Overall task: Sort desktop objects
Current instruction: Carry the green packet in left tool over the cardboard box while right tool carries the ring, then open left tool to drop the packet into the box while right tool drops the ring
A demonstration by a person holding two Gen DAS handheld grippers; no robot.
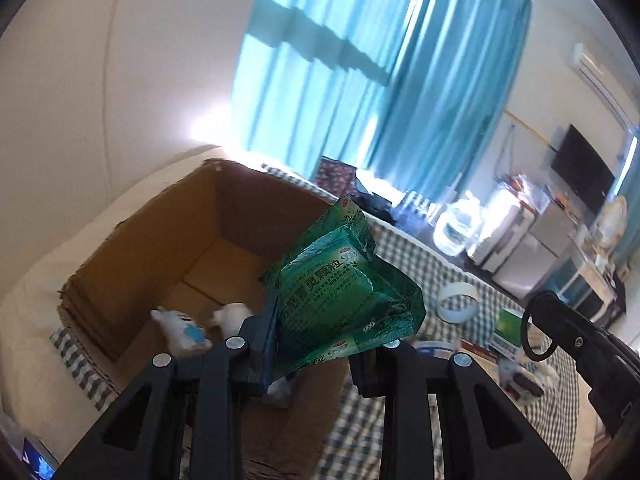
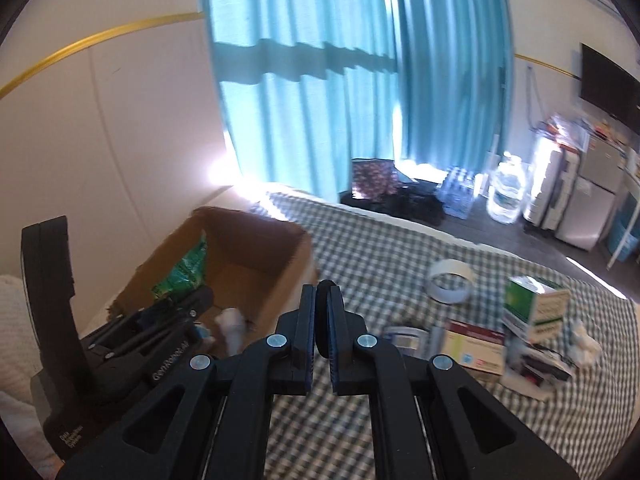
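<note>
The green foil sachet pack (image 1: 344, 292), likely light, crinkly and slippery, is hanging pinched by its lower edge in the left gripper (image 1: 316, 354), just above the cardboard box (image 1: 160, 248) ahead. The right gripper (image 2: 320, 320), clenched on a thin dark object, is hovering beside the box rim, with open checkered cloth (image 2: 360, 248) beyond.

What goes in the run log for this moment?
left gripper: shut on green sachet pack, above cardboard box | right gripper: shut, empty | tape roll, medicine boxes: unsorted on checked cloth
</note>
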